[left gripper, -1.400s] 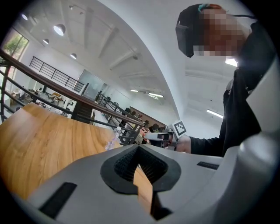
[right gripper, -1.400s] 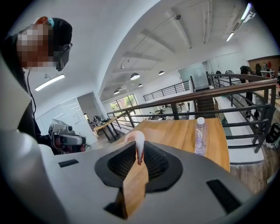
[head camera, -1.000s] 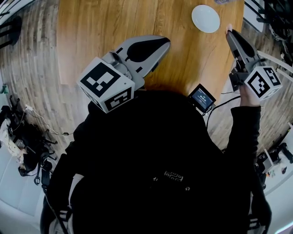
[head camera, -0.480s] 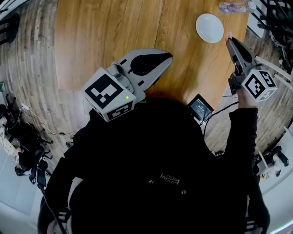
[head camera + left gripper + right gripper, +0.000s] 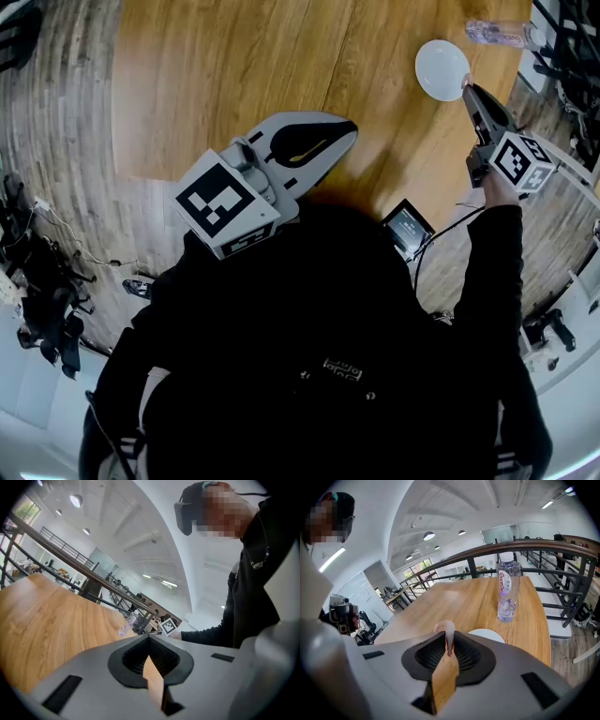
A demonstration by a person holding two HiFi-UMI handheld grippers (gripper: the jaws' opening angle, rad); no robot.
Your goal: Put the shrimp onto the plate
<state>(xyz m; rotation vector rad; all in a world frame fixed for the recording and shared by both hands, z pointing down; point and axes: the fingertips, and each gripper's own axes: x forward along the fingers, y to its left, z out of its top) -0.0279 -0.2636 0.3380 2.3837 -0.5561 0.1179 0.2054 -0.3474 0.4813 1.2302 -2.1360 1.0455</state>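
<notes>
The pale pink shrimp (image 5: 446,630) sticks up from between the tips of my right gripper (image 5: 449,643), which is shut on it. In the head view that gripper (image 5: 467,84) hangs at the near right rim of the white plate (image 5: 441,68), over the table's right edge. The right gripper view shows the plate (image 5: 487,635) just beyond the jaws, with nothing on its visible part. My left gripper (image 5: 351,132) is held over the wooden table (image 5: 234,75) in front of the person's body, jaws shut and holding nothing (image 5: 149,637).
A clear water bottle (image 5: 507,592) stands upright just behind the plate and shows at the table's far right corner (image 5: 502,34). A small screen device (image 5: 406,227) hangs at the table's near edge. Railings and racks lie to the right, cables on the floor at left.
My right gripper with the shrimp has moved up to the plate's rim. The water bottle has come into the head view. The left gripper has barely shifted.
</notes>
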